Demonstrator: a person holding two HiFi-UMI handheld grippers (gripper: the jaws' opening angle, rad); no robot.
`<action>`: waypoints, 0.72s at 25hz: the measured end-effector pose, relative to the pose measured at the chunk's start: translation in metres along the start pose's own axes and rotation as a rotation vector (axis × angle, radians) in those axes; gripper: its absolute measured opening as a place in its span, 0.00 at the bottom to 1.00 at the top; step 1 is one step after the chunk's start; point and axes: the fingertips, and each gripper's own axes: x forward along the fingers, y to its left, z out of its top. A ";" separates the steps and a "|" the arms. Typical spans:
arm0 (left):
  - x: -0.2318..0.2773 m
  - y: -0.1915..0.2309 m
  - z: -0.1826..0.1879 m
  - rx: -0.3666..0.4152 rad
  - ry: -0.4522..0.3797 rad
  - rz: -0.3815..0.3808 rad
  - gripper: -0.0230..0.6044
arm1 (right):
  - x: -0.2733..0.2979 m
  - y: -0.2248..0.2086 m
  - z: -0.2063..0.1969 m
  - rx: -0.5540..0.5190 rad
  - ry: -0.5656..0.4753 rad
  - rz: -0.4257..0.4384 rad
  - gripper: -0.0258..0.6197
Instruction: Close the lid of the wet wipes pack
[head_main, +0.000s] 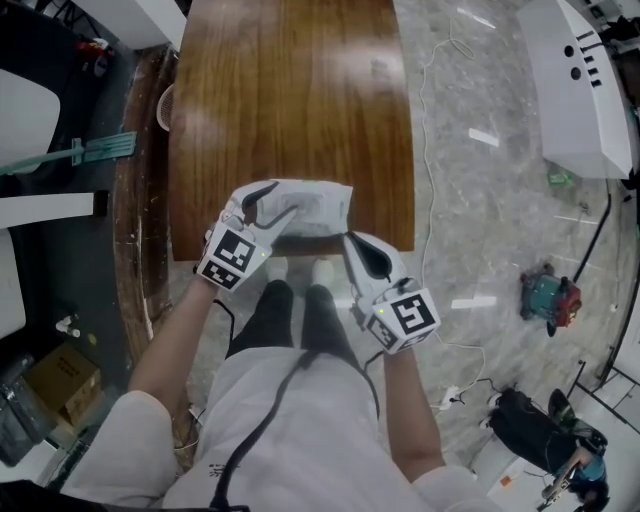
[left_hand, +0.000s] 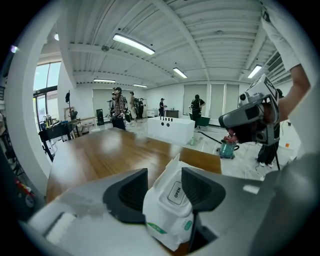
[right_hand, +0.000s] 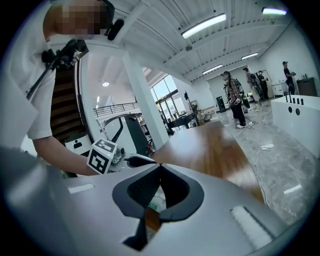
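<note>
The wet wipes pack (head_main: 318, 205) lies flat at the near edge of the wooden table (head_main: 290, 100). Its long axis runs from 9 to 3 o'clock along that edge.

The left gripper (head_main: 268, 207) comes in from the pack's 8 o'clock end. Its jaws stand wide apart and straddle that end without clamping it. In the left gripper view the pack (left_hand: 172, 210) sits between the pads, and the lid (left_hand: 176, 192), marked OPEN, faces up and appears to lie flat.

The right gripper (head_main: 349, 240) sits just beside the pack's near right corner, at about 5 o'clock. Its jaw tips are together and nothing shows between them.

The left gripper is the nearer. Any pressing of the lid appears to fall within its span.
</note>
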 end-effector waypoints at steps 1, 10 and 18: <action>0.002 0.000 -0.001 0.001 0.002 -0.009 0.40 | 0.000 -0.001 0.000 0.001 0.001 -0.003 0.05; 0.017 -0.001 -0.008 0.009 0.018 -0.049 0.45 | 0.001 -0.008 -0.003 0.014 0.002 -0.020 0.05; 0.021 -0.007 -0.007 0.022 0.023 -0.071 0.45 | 0.000 -0.012 -0.004 0.019 -0.002 -0.030 0.05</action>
